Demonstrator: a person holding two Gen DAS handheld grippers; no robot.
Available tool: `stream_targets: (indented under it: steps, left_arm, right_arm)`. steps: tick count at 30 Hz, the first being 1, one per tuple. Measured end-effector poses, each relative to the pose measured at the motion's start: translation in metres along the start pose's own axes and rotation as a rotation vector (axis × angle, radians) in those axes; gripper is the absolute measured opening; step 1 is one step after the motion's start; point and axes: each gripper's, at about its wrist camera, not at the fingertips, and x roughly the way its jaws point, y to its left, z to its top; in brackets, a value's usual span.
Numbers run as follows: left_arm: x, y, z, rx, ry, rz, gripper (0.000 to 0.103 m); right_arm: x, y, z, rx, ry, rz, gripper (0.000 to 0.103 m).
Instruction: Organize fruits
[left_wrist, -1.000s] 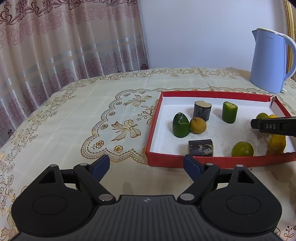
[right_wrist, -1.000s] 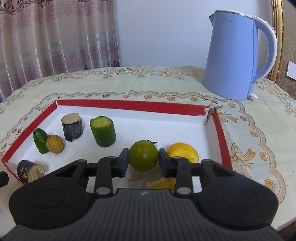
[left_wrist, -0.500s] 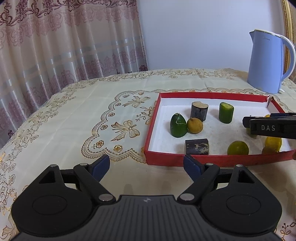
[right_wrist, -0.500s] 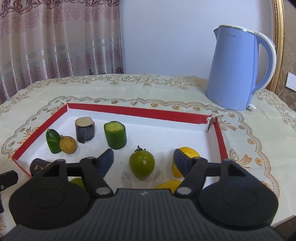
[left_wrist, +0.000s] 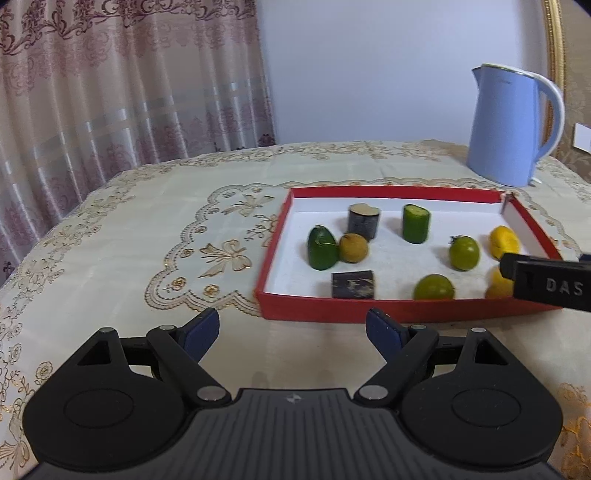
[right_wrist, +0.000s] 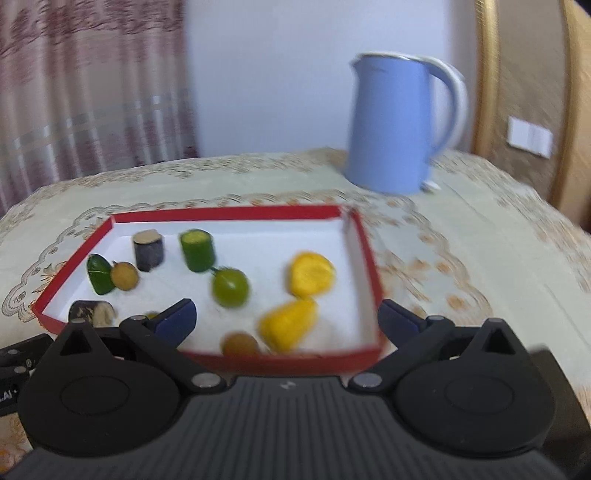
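Note:
A red-walled tray (left_wrist: 369, 314) with a white floor holds the fruit pieces. In the right wrist view, blurred by motion, the green tomato (right_wrist: 229, 287) lies free on the tray floor, with two yellow fruits (right_wrist: 312, 274) to its right. My right gripper (right_wrist: 286, 317) hangs back over the tray's near wall, its jaws opening wide and gripping nothing. My left gripper (left_wrist: 293, 326) stands open over the tablecloth, short of the tray's left front corner, nothing between its fingers. A right finger (left_wrist: 546, 286) shows at the tray's right end.
Also in the tray are a cucumber piece (left_wrist: 416, 223), a dark cylinder (left_wrist: 364, 221), a dark block (left_wrist: 352, 284), a green wedge (left_wrist: 322, 248), a brown round fruit (left_wrist: 353, 248) and a second green fruit (left_wrist: 433, 287). A blue kettle (left_wrist: 511, 125) stands behind. Curtains hang at the left.
My right gripper let go of the green tomato, spread its jaws wide and drew back and up from it. My left gripper backed off a little from the tray.

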Motion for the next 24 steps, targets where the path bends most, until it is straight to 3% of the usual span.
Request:
stream_targets:
  steps: [5,7,15,24]
  left_arm:
    - [-0.006,-0.01,-0.003,0.017,-0.009,-0.047,0.089]
    - [-0.008,-0.014,-0.005,0.021,-0.011,-0.066,0.1]
    - [-0.012,-0.031,-0.012,0.044,-0.013,-0.097,0.1]
    - [-0.015,-0.04,-0.015,0.066,-0.013,-0.115,0.1]
  right_arm:
    - [-0.016,-0.021,-0.017,0.077,0.021,-0.048,0.103]
    - [-0.019,-0.029,-0.022,0.1,0.037,-0.064,0.103]
    - [-0.016,-0.046,-0.037,0.146,0.114,-0.077,0.103]
    - [-0.015,-0.048,-0.038,0.134,0.121,-0.084,0.103]
